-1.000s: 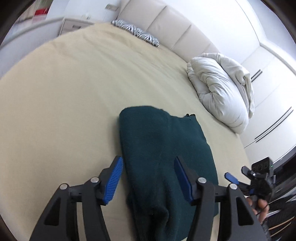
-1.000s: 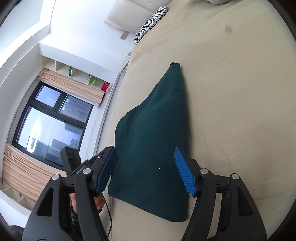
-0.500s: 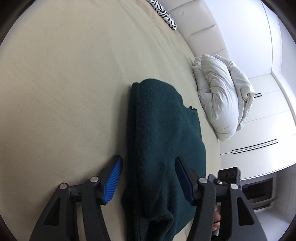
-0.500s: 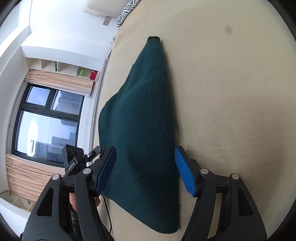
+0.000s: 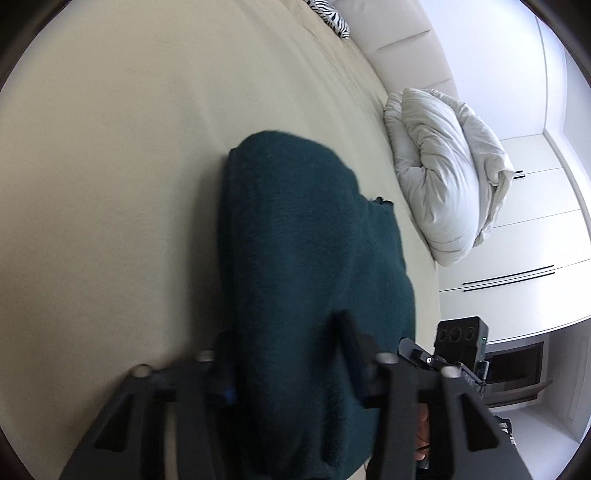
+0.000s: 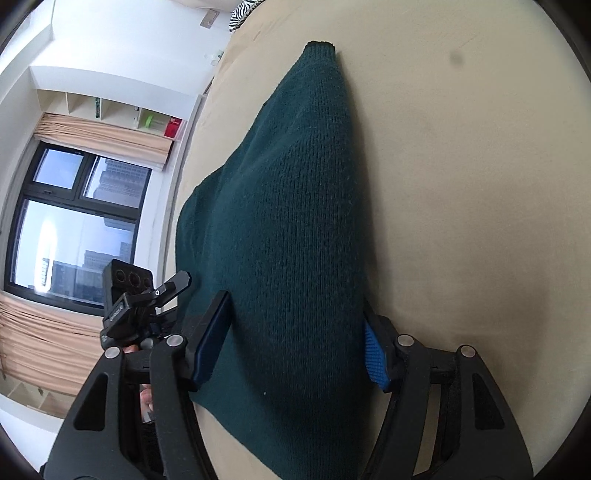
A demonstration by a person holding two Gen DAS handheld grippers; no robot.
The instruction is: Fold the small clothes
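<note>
A dark green knitted sweater lies folded lengthwise on the beige bed, its cuff at the far end. My left gripper sits low over the near end. Its jaws are closing and a bunched ridge of the sweater fills the gap and presses against both fingers. My right gripper straddles the sweater at the other near corner. Its jaws are closing too, with the fabric between the blue pads, whose face still shows bare. Each view catches the other gripper beside a hand.
A crumpled white duvet lies on the bed beyond the sweater, with a zebra-print pillow at the padded headboard. White wardrobe doors stand past the bed. A window, curtains and wall shelves are on the other side.
Both grippers sank toward the near end of the sweater and moved in over it. The left jaws narrowed a lot onto the fabric; the right jaws narrowed a little.
</note>
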